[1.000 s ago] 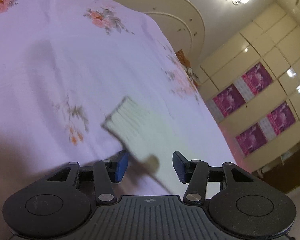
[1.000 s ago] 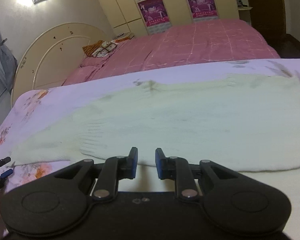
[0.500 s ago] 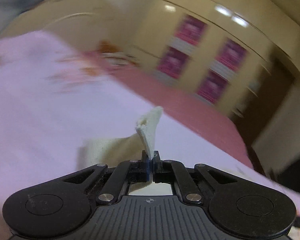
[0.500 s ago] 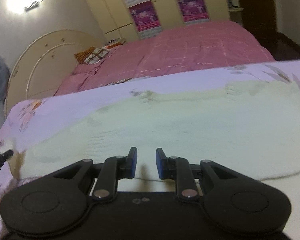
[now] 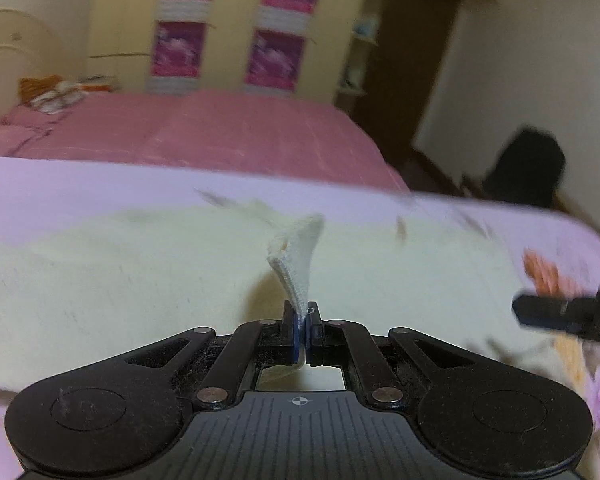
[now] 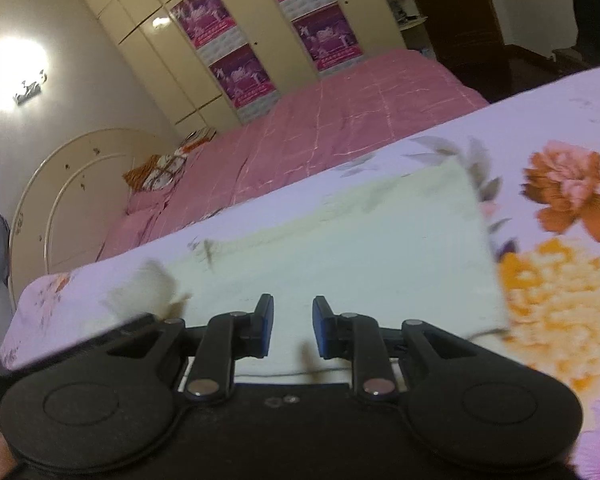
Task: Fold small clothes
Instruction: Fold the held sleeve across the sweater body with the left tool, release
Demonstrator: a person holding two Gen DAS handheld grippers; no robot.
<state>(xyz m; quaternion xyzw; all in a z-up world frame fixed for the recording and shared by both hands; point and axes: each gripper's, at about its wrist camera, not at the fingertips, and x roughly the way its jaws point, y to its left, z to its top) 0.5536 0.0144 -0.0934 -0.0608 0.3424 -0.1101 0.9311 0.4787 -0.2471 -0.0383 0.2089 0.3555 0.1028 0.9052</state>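
On the floral-sheeted bed [image 6: 540, 128], the cream knit garment [image 6: 360, 248] lies flat. The left tool [image 5: 302, 322] pinches its raised cuff [image 5: 298, 264], probably a sleeve; only the right view shows the right tool [image 6: 293, 330] parted, empty.

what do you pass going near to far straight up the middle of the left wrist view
left gripper shut on the sleeve end → cream sweater → floral sheet → pink bed → wardrobe

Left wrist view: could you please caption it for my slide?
Left claw shut on a cream garment corner, lifted above the floral bedsheet.
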